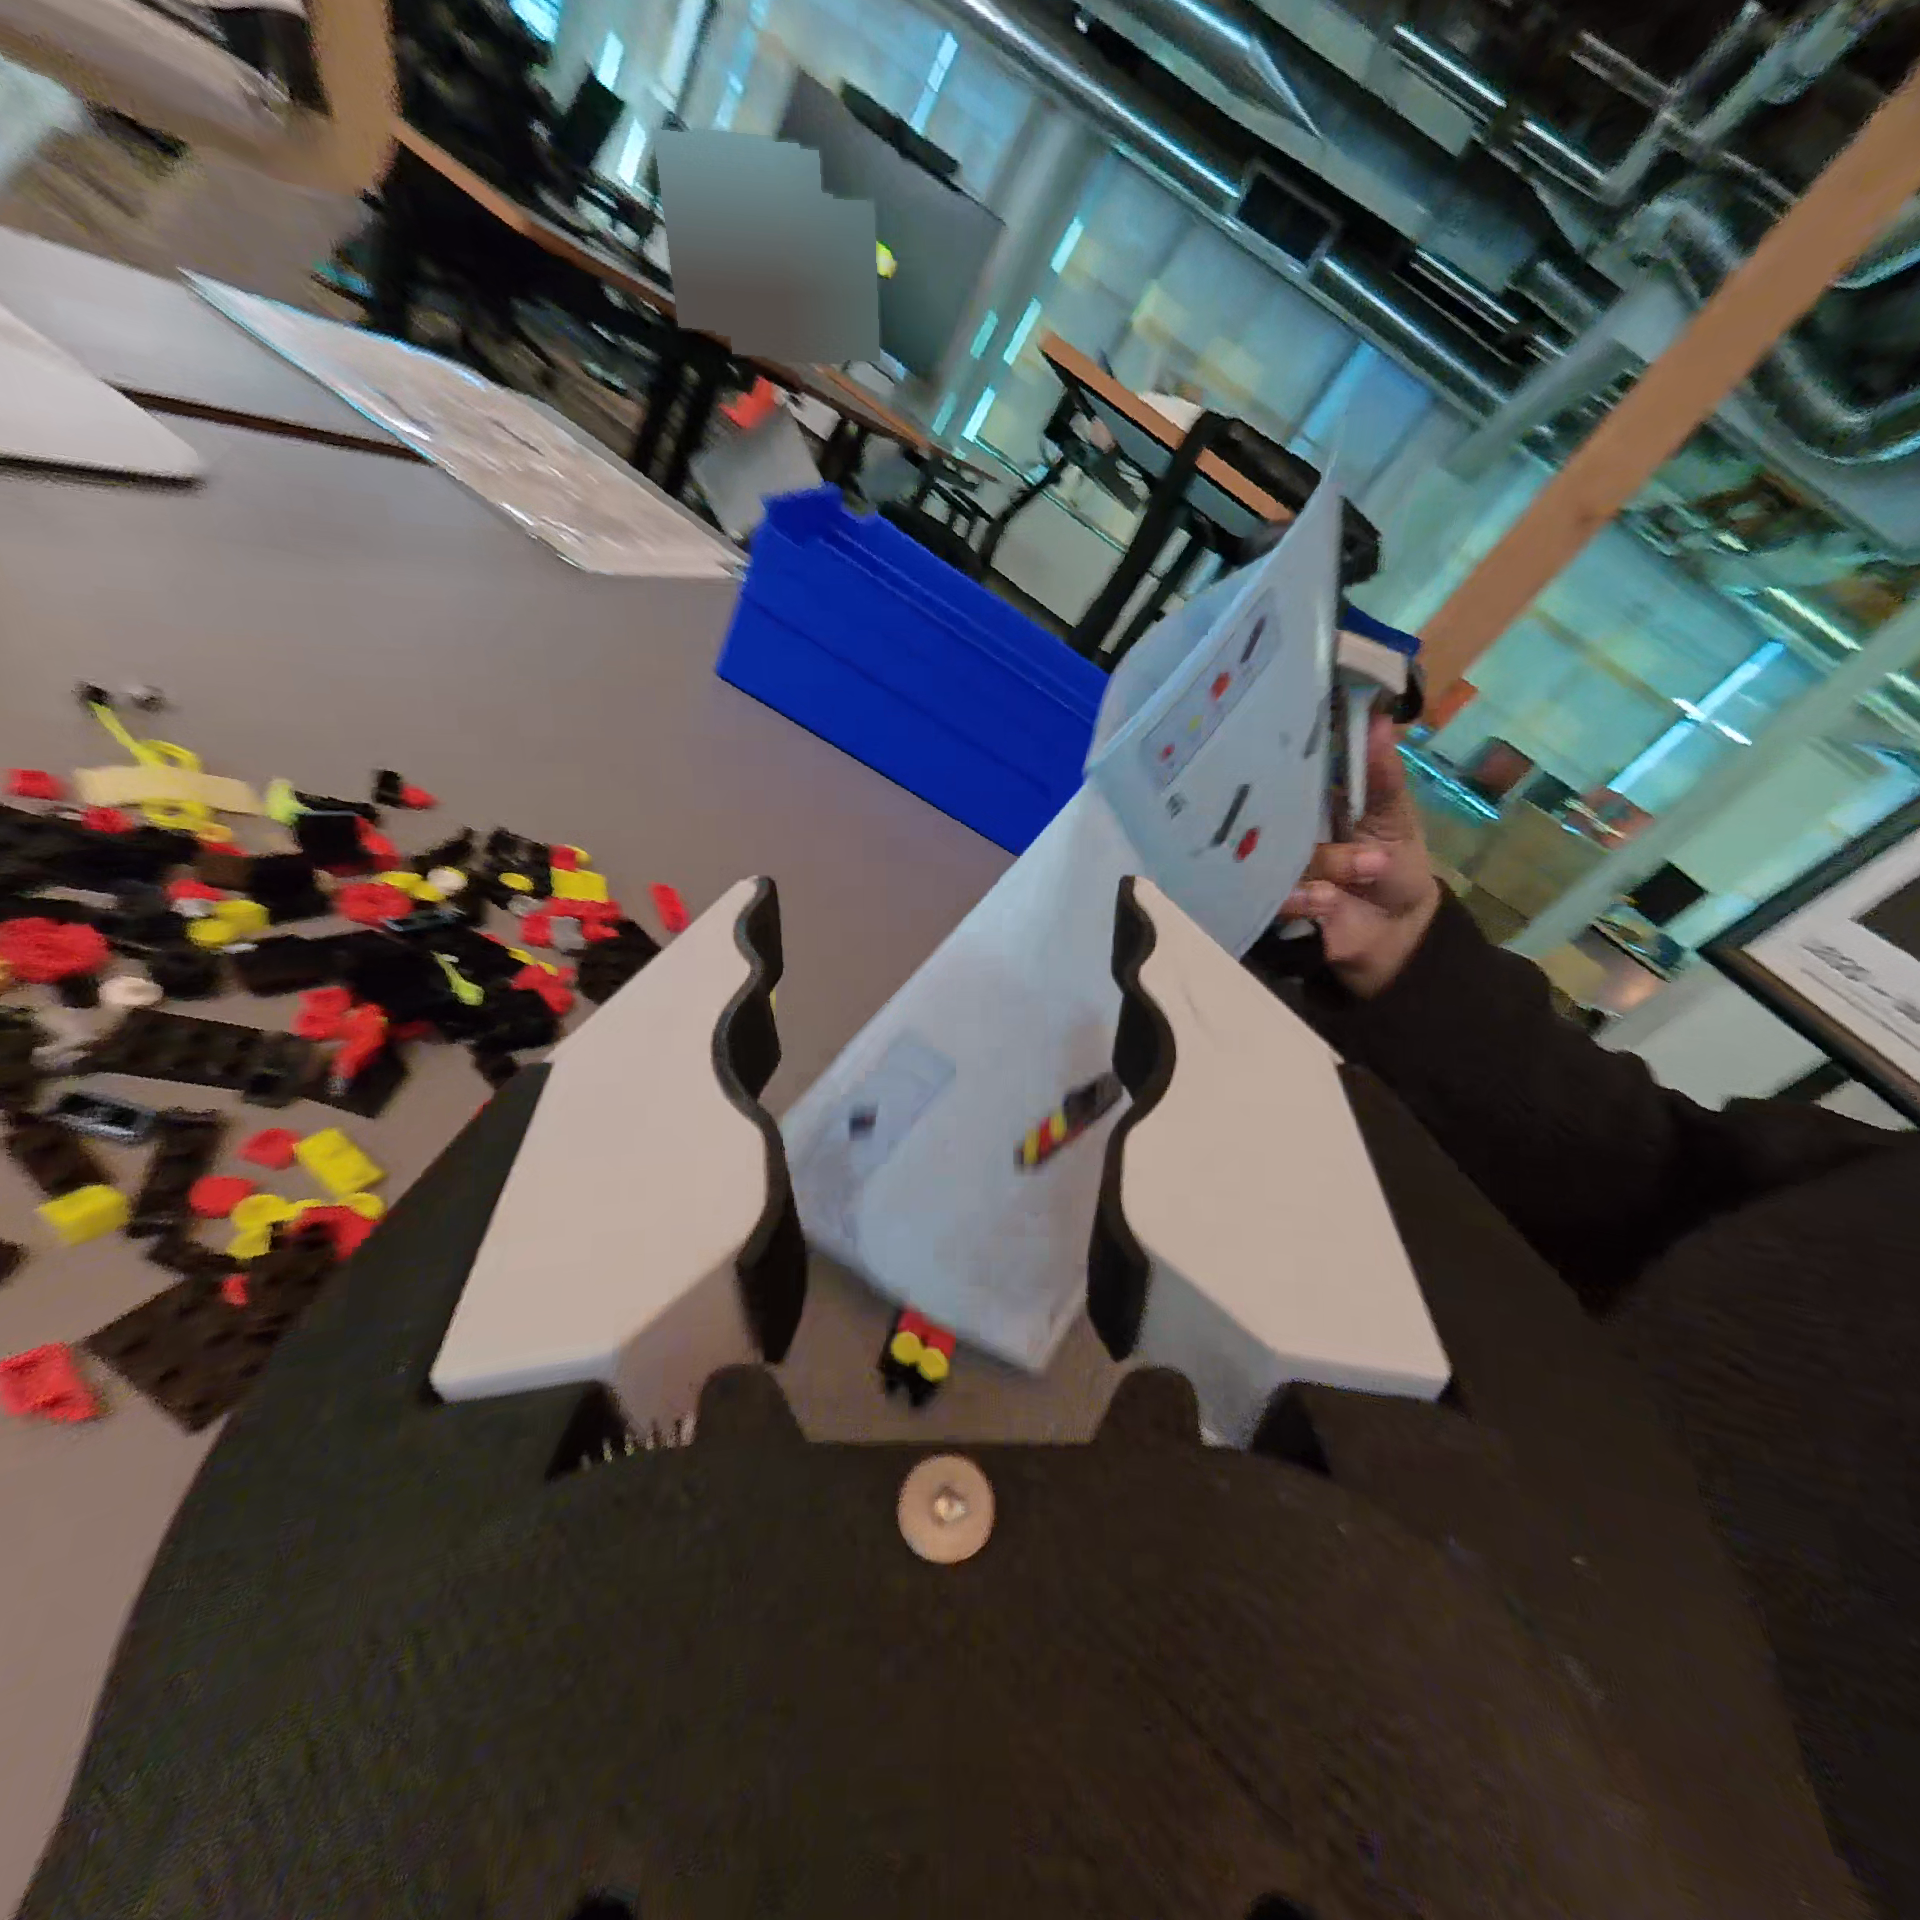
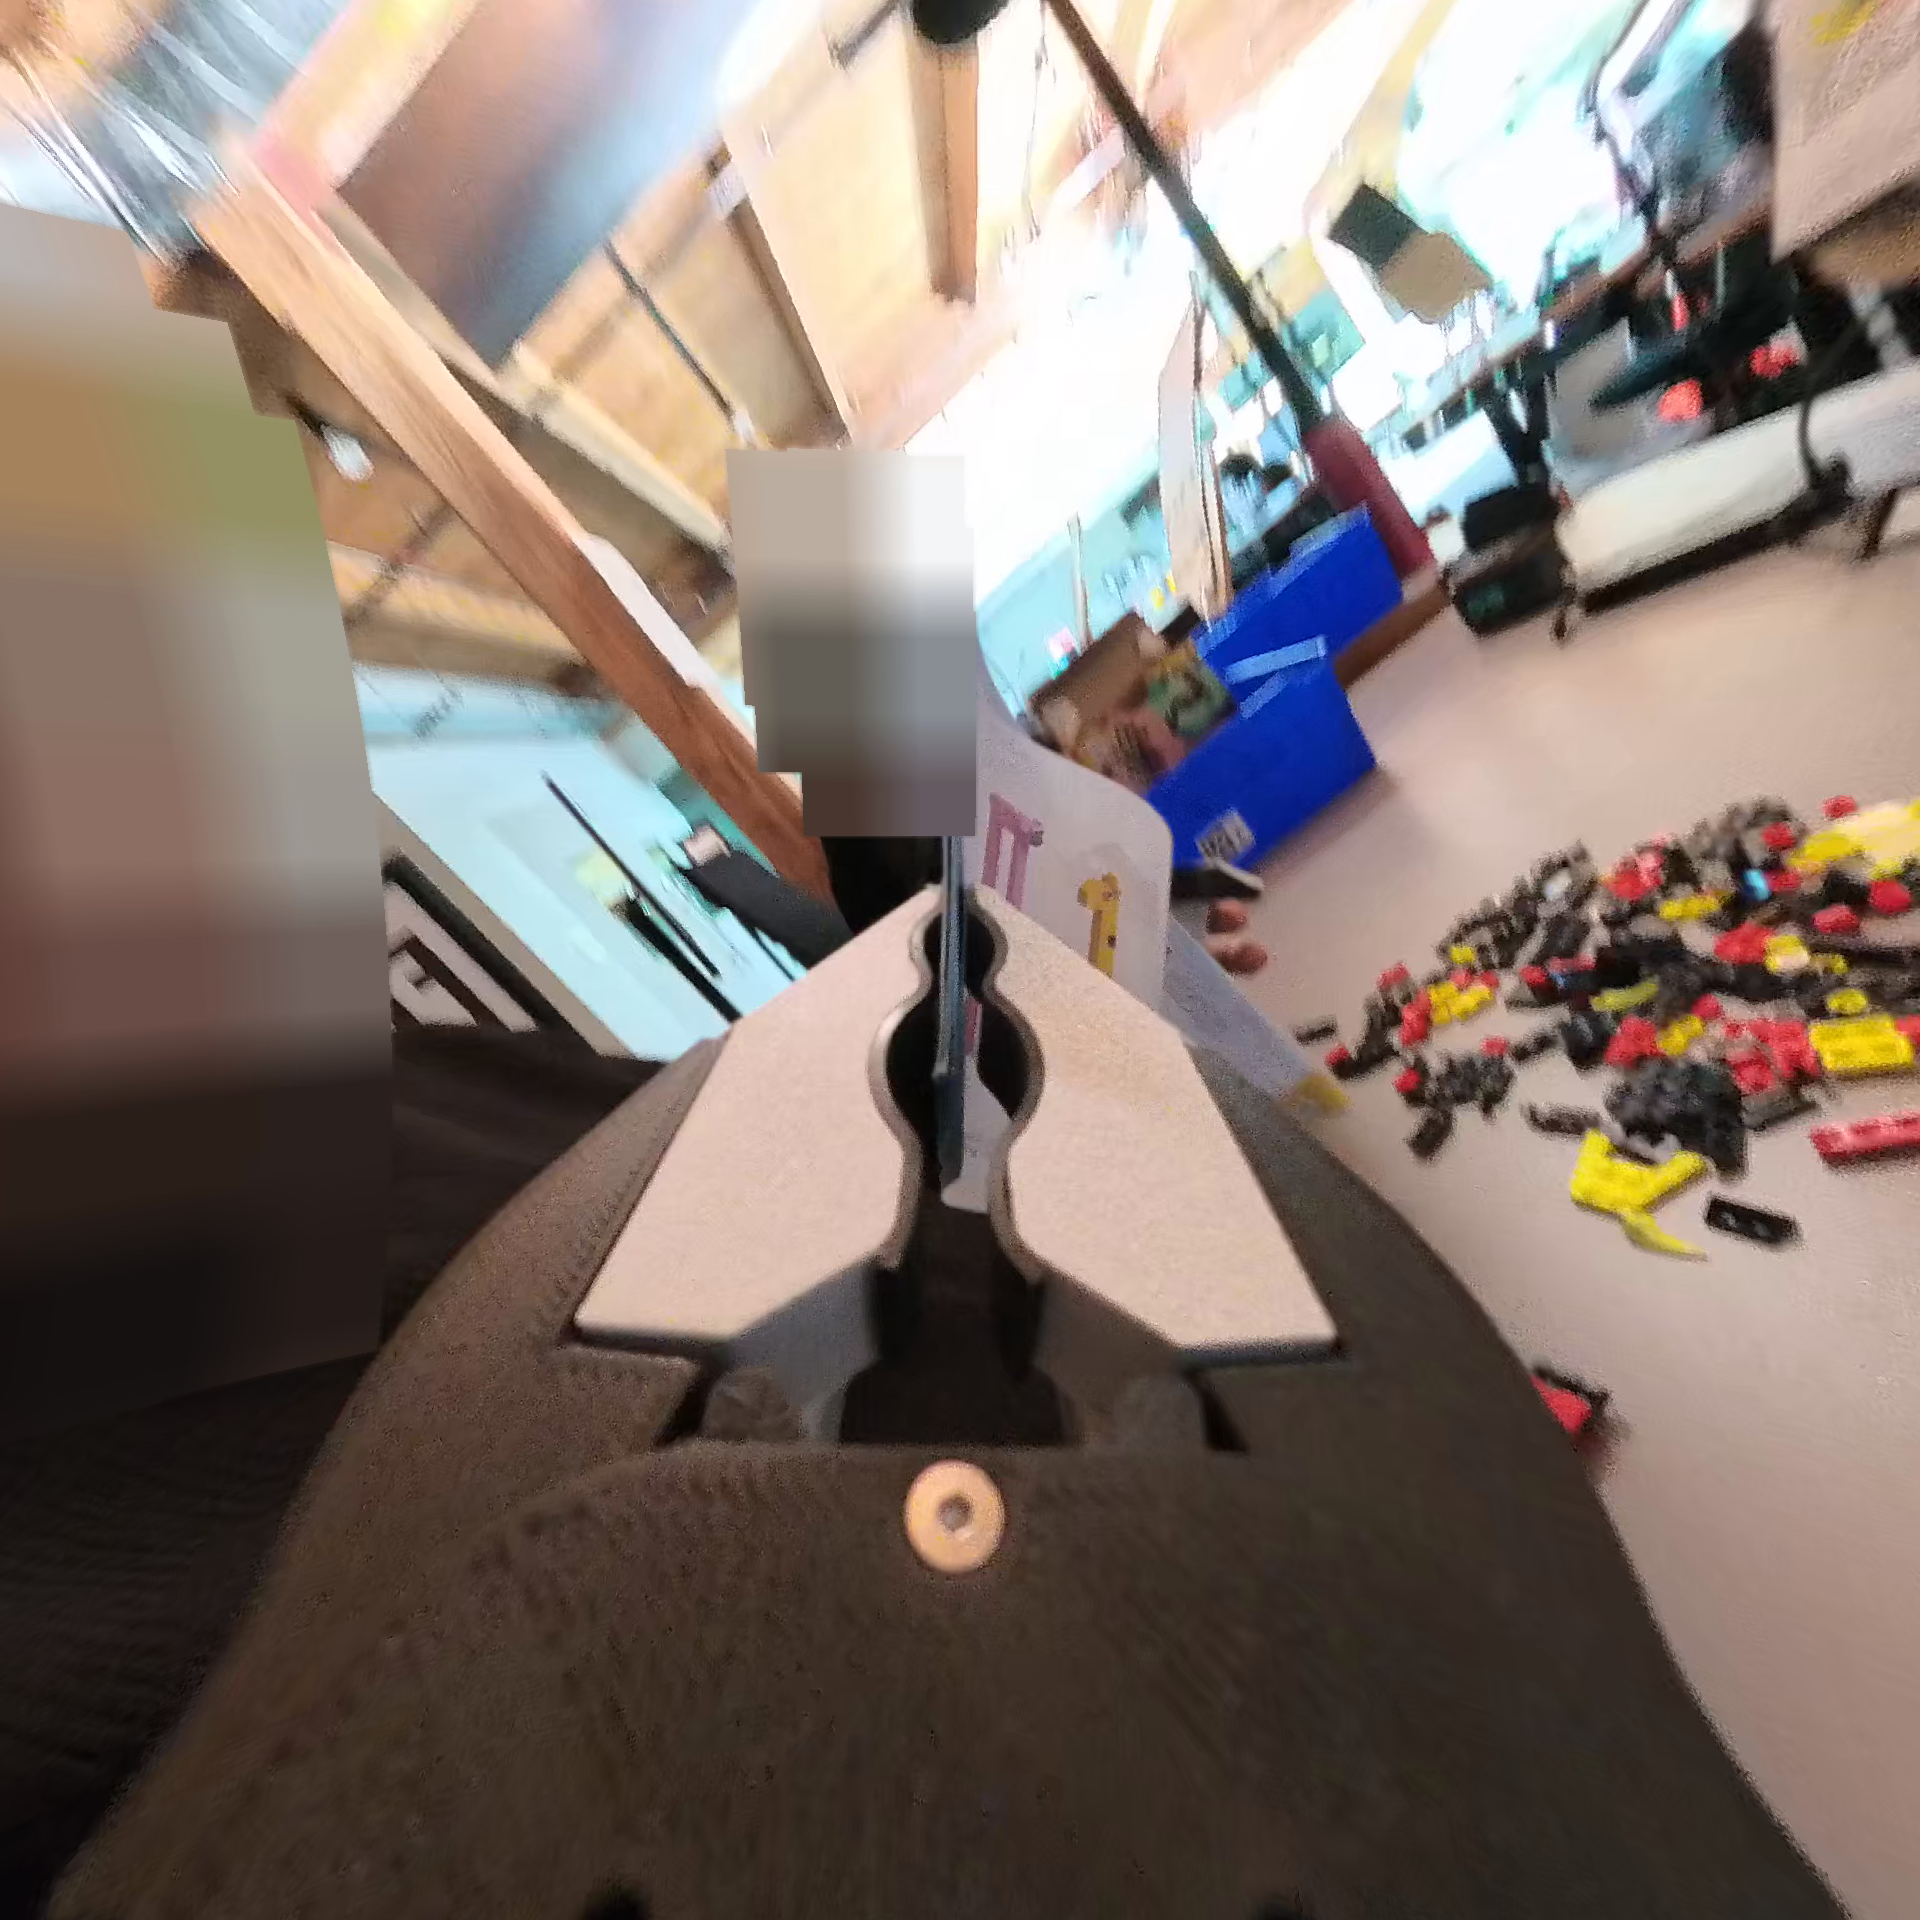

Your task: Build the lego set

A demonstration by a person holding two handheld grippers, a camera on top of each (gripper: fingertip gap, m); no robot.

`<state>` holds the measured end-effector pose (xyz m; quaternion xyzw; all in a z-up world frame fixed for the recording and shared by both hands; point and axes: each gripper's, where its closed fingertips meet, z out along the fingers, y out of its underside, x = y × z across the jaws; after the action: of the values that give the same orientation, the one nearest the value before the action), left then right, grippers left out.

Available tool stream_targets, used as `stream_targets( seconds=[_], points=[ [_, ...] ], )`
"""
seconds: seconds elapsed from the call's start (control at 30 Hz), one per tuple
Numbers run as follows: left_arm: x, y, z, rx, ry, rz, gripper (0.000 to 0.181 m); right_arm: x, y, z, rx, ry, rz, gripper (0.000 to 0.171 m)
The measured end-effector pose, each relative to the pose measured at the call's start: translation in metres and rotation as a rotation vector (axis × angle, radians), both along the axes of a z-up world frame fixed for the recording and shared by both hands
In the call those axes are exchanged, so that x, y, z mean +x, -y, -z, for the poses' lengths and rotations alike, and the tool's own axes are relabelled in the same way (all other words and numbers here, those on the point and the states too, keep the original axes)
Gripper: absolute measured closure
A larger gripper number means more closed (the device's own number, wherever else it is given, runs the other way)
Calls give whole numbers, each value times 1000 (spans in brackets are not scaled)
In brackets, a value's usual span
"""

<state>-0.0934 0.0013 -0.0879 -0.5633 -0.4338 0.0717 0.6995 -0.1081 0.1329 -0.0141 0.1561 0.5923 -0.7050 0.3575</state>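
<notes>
Now right gripper [image 2: 954,925] pinches the instruction booklet [image 1: 1039,1039]; left gripper [image 1: 945,904] gapes.

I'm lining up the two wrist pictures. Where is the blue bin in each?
Left wrist view: blue bin at centre, beyond the open fingers, on the table.
Right wrist view: blue bin upper right of centre.
Shared landmark: the brick pile.

Left wrist view: we look along our left gripper [image 1: 945,914], low and tilted, close over the table [image 1: 520,644].
Right wrist view: we face along our right gripper [image 2: 954,914], rolled sideways.
Shared: lego pile [image 1: 260,997] [image 2: 1683,997], blue bin [image 1: 904,655] [image 2: 1268,727].
</notes>
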Motion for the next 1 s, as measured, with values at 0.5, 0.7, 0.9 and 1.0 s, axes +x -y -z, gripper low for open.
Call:
stream_targets(
  seconds=[0.5,0.7,0.9,1.0],
  points=[
    [28,-58,-26,-157,-119,-129,111,5,28,-3,-139,5,344,171],
    [34,-71,-25,-36,-69,-62,120,64,68,10,-86,-8,153,168],
    [42,-73,-36,56,-91,26,151,79,77,16,-59,-3,46,150],
    [44,-75,-38,52,-115,39,160,81,77,15,-55,-1,19,146]
  ],
)
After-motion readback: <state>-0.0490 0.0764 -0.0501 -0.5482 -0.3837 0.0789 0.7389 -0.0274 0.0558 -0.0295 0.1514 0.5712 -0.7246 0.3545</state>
